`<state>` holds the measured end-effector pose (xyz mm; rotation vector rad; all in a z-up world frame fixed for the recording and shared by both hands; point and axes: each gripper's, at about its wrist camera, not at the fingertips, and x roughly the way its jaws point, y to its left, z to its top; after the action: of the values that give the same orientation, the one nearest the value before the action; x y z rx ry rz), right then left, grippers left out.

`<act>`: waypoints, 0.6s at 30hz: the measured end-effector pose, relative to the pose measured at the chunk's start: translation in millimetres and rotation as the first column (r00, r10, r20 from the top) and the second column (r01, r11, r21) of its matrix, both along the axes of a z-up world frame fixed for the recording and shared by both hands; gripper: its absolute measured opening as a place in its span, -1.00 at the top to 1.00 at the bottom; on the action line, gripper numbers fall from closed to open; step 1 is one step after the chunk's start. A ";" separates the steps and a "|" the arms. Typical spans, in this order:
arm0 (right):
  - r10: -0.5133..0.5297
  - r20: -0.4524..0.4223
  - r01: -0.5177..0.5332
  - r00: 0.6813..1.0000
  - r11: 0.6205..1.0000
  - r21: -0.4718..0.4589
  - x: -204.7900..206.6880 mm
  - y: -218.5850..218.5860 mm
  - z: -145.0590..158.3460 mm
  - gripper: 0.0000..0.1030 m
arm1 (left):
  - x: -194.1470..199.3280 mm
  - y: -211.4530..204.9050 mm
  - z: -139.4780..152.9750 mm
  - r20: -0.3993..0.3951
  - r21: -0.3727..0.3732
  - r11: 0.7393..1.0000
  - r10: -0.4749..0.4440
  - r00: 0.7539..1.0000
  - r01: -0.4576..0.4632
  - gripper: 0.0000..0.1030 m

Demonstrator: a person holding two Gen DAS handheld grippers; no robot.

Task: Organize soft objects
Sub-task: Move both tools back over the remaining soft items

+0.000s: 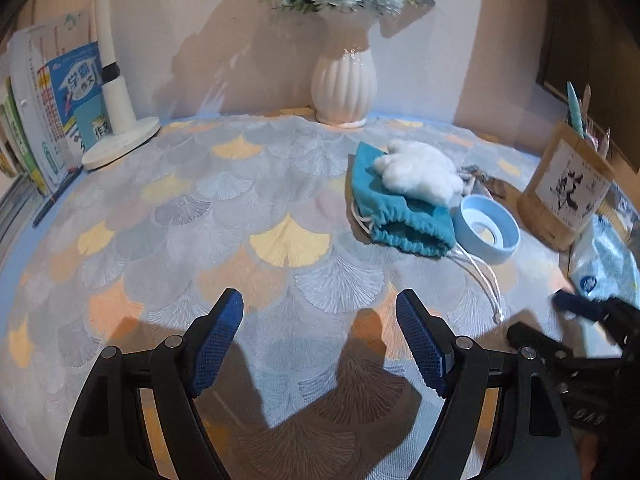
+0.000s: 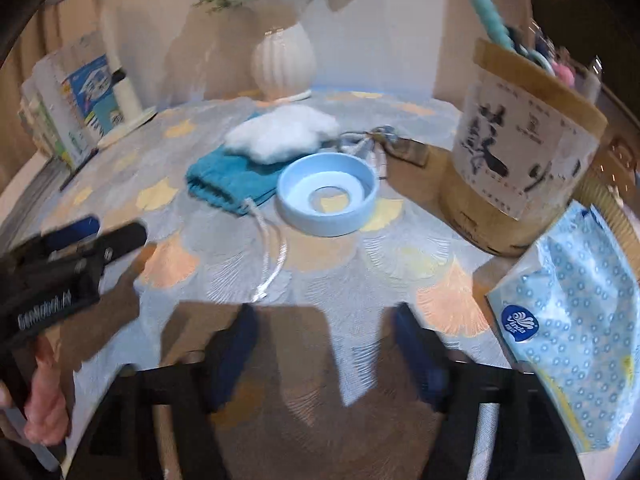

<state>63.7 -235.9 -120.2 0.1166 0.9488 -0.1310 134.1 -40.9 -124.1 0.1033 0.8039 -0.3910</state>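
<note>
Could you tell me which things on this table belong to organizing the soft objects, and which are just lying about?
Part of the job:
- white fluffy plush toy, lying on the pouch
- teal drawstring pouch
- left gripper and right gripper, both open and empty

Lying about:
- light blue ring dish
- white ribbed vase
- tissue pack
- pen holder
- books

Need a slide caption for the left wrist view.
Open left gripper above patterned cloth; white plush lies on teal pouch.

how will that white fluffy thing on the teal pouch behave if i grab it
The white fluffy toy looks soft and light, so it should squash under the pads. It lies loose on the teal pouch, so it probably lifts away freely.
</note>
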 end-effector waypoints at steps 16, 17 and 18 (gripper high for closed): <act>-0.091 -0.036 0.096 0.995 0.981 0.169 0.3 -20.1 24.5 -0.87 | 3.5 5.4 32.5 0.003 -0.054 0.998 -0.029 1.000 0.029 -0.50; -0.097 -0.014 0.098 0.995 0.978 0.182 4.0 -21.8 31.7 -0.87 | 6.0 2.5 45.9 0.012 -0.075 0.995 -0.059 0.998 0.060 -0.52; -0.097 -0.005 0.096 0.995 0.979 0.180 9.2 -22.0 36.0 -0.88 | 8.7 -2.7 58.7 0.029 -0.082 0.993 -0.085 0.996 0.087 -0.55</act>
<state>72.9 -258.0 -84.2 0.3303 0.9504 -0.1344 142.7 -43.6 -65.4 0.0648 0.7589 -0.5033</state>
